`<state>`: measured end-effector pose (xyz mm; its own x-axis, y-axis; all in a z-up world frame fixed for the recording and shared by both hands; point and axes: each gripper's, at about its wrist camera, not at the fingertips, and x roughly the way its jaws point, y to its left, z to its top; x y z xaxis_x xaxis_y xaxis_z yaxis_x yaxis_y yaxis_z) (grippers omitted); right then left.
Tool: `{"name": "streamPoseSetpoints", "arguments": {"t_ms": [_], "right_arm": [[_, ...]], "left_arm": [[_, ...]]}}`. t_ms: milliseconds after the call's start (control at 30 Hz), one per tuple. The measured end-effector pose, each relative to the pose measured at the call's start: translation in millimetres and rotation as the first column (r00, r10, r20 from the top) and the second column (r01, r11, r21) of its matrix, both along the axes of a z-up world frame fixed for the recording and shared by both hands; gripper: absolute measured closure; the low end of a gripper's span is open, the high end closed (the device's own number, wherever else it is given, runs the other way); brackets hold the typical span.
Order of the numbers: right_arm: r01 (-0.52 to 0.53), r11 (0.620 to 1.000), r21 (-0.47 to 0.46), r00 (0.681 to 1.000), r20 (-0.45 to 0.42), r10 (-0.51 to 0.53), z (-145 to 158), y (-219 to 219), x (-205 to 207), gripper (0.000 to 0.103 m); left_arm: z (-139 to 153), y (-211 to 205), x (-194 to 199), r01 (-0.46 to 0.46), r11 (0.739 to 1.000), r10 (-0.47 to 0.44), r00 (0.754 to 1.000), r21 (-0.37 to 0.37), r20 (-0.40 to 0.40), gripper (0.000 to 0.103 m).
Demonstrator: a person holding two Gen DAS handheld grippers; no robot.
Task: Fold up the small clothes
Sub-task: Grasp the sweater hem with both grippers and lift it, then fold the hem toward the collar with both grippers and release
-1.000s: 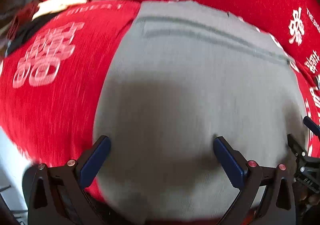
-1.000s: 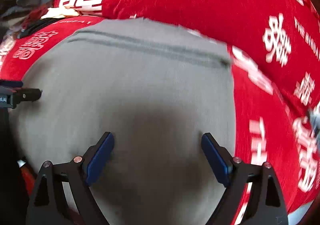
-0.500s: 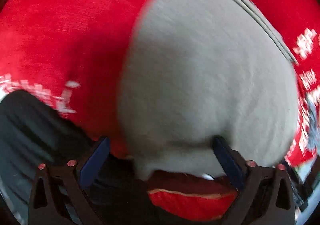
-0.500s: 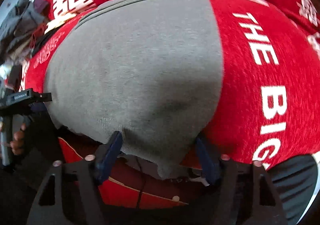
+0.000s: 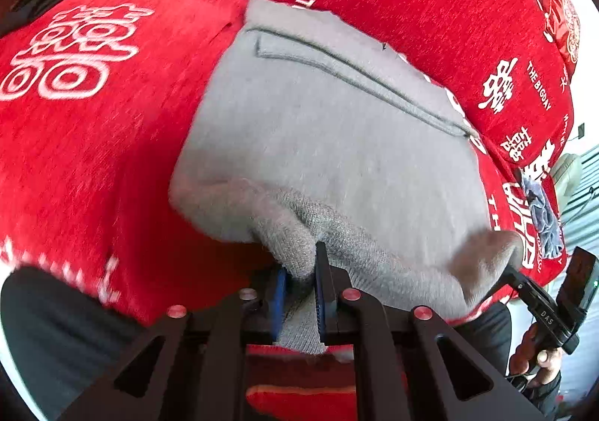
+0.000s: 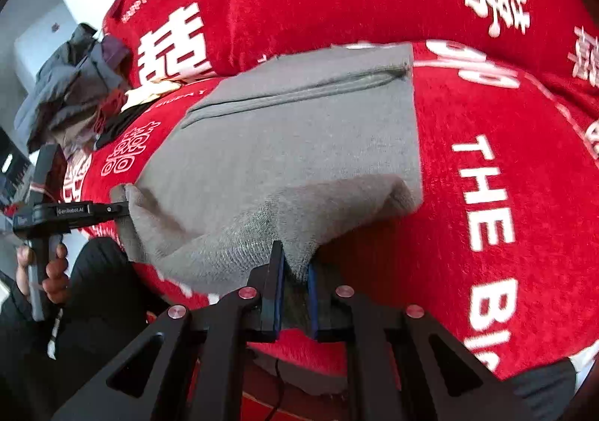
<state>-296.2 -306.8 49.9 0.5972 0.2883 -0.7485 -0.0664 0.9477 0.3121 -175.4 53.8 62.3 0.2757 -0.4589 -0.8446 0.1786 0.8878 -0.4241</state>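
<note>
- Since the earlier frames both hand-held grippers have gone from spread wide over the flat grey garment [image 5: 329, 144] to pinching its near edge; their jaws have just been closing, with cloth between them.
- The left hand-held gripper [image 5: 301, 278] is clenched on a bunch of the garment's near hem, which rises as a ridge right at its blue pads.
- The right hand-held gripper [image 6: 295, 271] grasps the same near hem further along, the cloth pulled into a peak between its pads.
- In the left wrist view the right hand-held gripper shows at the right edge, its tip at the garment's lifted corner.
- In the right wrist view the left hand-held gripper shows at the left edge, held by a hand [image 6: 45, 267], its tip touching the garment's other near corner.
- The rest of the garment lies flat on the red cover [image 6: 486, 196] with white lettering, its seamed far edge away from both grippers.
- A heap of dark clothes [image 6: 71, 84] sits well apart at the far left.
</note>
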Motion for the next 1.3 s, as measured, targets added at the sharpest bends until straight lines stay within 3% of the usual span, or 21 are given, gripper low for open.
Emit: {"name": "streamPoseSetpoints", "arguments": {"t_ms": [67, 133, 167, 233, 300, 367, 500, 533, 567, 600, 667, 800, 867, 1000, 1300], "right_arm": [[0.004, 1.0, -0.003, 1.0, -0.027, -0.004, -13, 1, 8, 0.091], [-0.003, 1.0, -0.012, 0.999, -0.041, 0.002, -21, 2, 12, 0.086], [-0.003, 1.0, -0.007, 0.999, -0.047, 0.003, -23, 1, 12, 0.086], [0.007, 1.0, 0.011, 0.998, -0.059, -0.006, -24, -2, 9, 0.074], [0.014, 1.0, 0.018, 0.997, -0.07, -0.013, -26, -4, 6, 0.063], [0.012, 1.0, 0.017, 0.998, -0.065, -0.011, -28, -6, -1, 0.059], [-0.012, 1.0, 0.001, 0.999, -0.053, 0.013, -30, -4, -1, 0.061], [-0.029, 1.0, 0.006, 0.998, -0.053, 0.029, -29, -3, 1, 0.085], [-0.05, 0.998, 0.024, 0.997, -0.066, 0.051, -28, -1, 3, 0.092], [-0.057, 0.998, 0.032, 0.997, -0.059, 0.059, -25, -1, 3, 0.092], [-0.088, 0.994, 0.06, 0.996, -0.024, 0.09, -13, 2, -2, 0.092], [-0.17, 0.976, 0.139, 0.981, 0.113, 0.154, 27, 3, -17, 0.092], [-0.18, 0.971, 0.16, 0.973, 0.174, 0.152, 46, -1, -18, 0.092], [-0.158, 0.959, 0.235, 0.959, 0.269, 0.092, 78, -17, -4, 0.093], [-0.049, 0.966, 0.256, 0.955, 0.296, -0.03, 116, -39, 80, 0.093]], "left_arm": [[-16, -3, 11, -0.01, 1.0, 0.011, 0.999, 0.013, -0.041, 0.087], [-13, 3, 3, -0.022, 1.0, 0.022, 0.999, -0.001, -0.024, 0.086], [-14, 4, 2, -0.015, 1.0, 0.015, 1.0, 0.005, -0.027, 0.075], [-15, 13, -6, 0.003, 1.0, -0.004, 0.999, -0.031, -0.04, 0.057], [-13, 13, -11, -0.011, 1.0, 0.012, 0.999, 0.012, -0.036, 0.015], [-13, 14, -22, -0.034, 0.998, 0.035, 0.999, 0.061, -0.002, 0.012], [-23, 12, -21, -0.027, 0.999, 0.028, 0.999, 0.032, -0.026, 0.025], [-22, 8, -20, -0.028, 0.999, 0.029, 0.999, 0.045, -0.016, 0.034], [-19, 9, -23, -0.022, 0.998, 0.022, 1.0, 0.066, 0.002, 0.062], [-16, 8, -24, 0.01, 0.997, -0.01, 1.0, 0.077, 0.007, 0.093], [-11, 11, -29, 0.013, 0.999, -0.013, 1.0, 0.035, -0.013, 0.092], [21, 20, -30, -0.008, 1.0, 0.01, 0.997, -0.028, 0.072, 0.092], [42, 24, -24, -0.022, 0.997, 0.032, 0.993, -0.079, 0.117, 0.092], [75, 25, -3, -0.041, 0.993, 0.062, 0.978, -0.109, 0.201, 0.092], [110, -7, 85, -0.084, 0.989, 0.111, 0.967, -0.124, 0.231, 0.092]]}}
